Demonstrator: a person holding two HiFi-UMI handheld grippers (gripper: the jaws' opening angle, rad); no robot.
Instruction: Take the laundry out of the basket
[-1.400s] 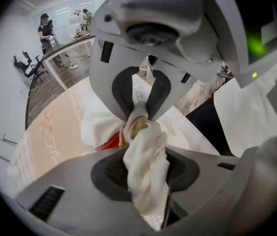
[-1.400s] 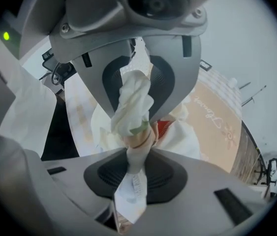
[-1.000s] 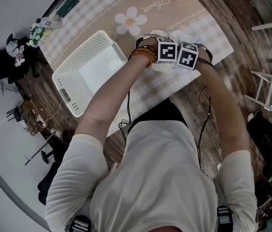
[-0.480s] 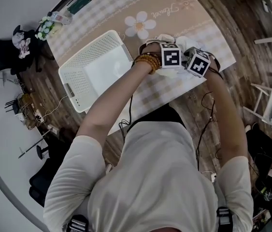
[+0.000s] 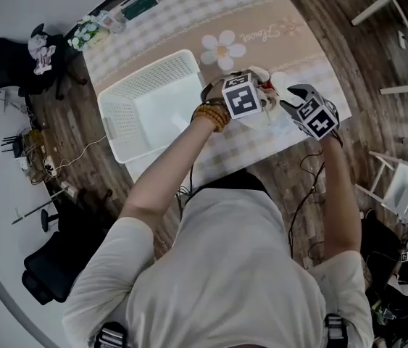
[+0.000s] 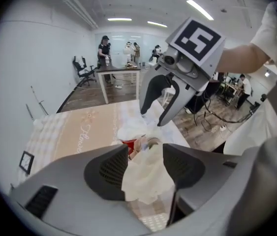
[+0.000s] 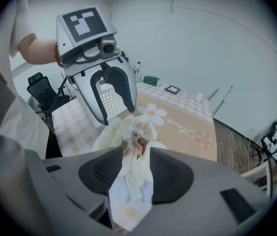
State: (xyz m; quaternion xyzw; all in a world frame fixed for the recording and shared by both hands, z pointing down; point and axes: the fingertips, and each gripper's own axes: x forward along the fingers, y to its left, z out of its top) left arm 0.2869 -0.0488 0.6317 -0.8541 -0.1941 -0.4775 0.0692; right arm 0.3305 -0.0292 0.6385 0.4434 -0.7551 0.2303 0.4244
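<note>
Clear of the basket (image 5: 120,122), on its right! The left gripper (image 6: 144,151) and right gripper (image 7: 136,154) each pinch the white laundry (image 7: 128,191), and both sets of jaws have just been opening. The cloth stretches gripper to gripper, with the left one nearer the basket.

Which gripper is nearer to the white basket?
Left. In the head view the left gripper hangs just beside the basket's right edge; the right gripper is farther right, beyond the left one. Both grippers' jaws have just been opening, with laundry between them.
</note>
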